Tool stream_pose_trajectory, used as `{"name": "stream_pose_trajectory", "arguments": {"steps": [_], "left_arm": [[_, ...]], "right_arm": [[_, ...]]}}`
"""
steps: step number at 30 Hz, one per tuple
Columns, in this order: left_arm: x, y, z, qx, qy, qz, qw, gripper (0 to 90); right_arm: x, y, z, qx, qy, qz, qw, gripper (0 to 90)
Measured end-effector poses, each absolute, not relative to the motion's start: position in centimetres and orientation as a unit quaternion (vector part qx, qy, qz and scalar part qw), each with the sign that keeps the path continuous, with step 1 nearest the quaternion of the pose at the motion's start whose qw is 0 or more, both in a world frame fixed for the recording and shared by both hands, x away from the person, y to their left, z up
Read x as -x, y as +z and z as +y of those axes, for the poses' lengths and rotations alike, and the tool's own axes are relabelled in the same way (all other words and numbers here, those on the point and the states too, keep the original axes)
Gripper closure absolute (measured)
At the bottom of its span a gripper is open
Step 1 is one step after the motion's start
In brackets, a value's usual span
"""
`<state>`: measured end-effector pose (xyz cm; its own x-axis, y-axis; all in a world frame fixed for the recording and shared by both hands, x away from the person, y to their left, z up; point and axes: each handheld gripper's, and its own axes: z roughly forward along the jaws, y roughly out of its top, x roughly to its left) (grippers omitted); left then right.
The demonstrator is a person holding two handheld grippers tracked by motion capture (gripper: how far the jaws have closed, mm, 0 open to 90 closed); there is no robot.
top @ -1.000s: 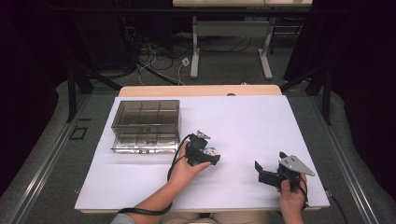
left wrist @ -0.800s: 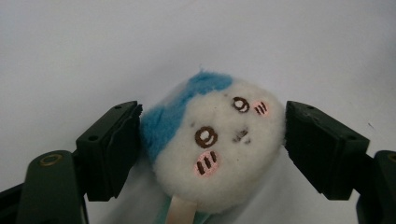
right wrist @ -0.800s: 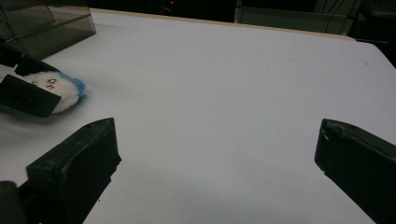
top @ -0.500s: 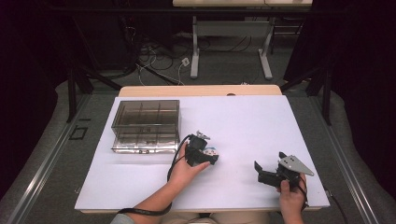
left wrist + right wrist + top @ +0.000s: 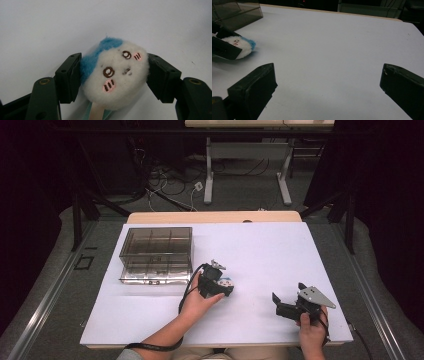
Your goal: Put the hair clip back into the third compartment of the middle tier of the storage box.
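Left claw [image 5: 113, 75] just closed and clamped on plush toy [image 5: 115, 75] low on tabletop [image 5: 280, 255], right claw [image 5: 329, 87] gaping idle well aside; soft squashed fluff liable to squirm loose on lifting, before reaching compartment box [image 5: 156, 254] beyond.

Black two-jaw left gripper [image 5: 226, 289], trailing black cable, right gripper [image 5: 281, 306] with grey three-cornered plate

The left gripper [image 5: 226, 285] lies low over the worktop, its forearm reaching in from the bottom edge; its jaws have just been closing and now press on a plush toy [image 5: 115, 72]. The right gripper [image 5: 282, 306] rests near the front edge, jaws wide apart.
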<state>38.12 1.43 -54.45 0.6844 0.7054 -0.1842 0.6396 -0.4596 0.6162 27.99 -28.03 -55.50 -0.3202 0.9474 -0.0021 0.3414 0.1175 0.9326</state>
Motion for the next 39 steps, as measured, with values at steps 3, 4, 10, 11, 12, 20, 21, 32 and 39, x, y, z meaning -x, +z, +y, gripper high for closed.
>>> {"name": "stream_pose_trajectory", "arguments": {"steps": [3,4,10,11,12,20,21,32,39], "left_arm": [[-38.2,-54.2,1.6,-0.861,0.057,0.379,0.333,33.2],[-38.2,-54.2,1.5,-0.860,0.056,0.379,0.337,33.2],[-37.9,-53.6,1.5,-0.866,0.060,0.369,0.332,33.2],[-37.9,-53.6,1.5,-0.865,0.062,0.369,0.335,33.2],[-37.8,-53.4,1.5,-0.864,0.062,0.370,0.336,33.2],[-37.7,-52.7,1.8,-0.864,0.074,0.364,0.340,33.2],[-37.7,-52.7,1.8,-0.864,0.074,0.364,0.340,33.1],[-37.5,-51.6,2.6,-0.860,0.078,0.363,0.349,33.2],[-37.5,-50.7,3.7,-0.855,0.082,0.364,0.362,33.2]], "right_arm": [[-28.1,-55.6,-28.0,-0.480,0.462,0.668,0.332,0.3],[-28.0,-55.5,-28.0,-0.481,0.457,0.671,0.332,0.3],[-28.0,-55.5,-28.0,-0.482,0.458,0.670,0.331,0.3],[-28.0,-55.5,-28.0,-0.481,0.459,0.669,0.331,0.3],[-28.0,-55.5,-28.0,-0.481,0.460,0.669,0.331,0.3],[-28.0,-55.5,-27.9,-0.481,0.461,0.670,0.329,0.3],[-28.0,-55.5,-27.9,-0.481,0.461,0.670,0.329,0.3],[-28.1,-55.6,-27.9,-0.482,0.462,0.668,0.328,0.3],[-28.1,-55.6,-27.9,-0.482,0.462,0.668,0.329,0.3]]}}
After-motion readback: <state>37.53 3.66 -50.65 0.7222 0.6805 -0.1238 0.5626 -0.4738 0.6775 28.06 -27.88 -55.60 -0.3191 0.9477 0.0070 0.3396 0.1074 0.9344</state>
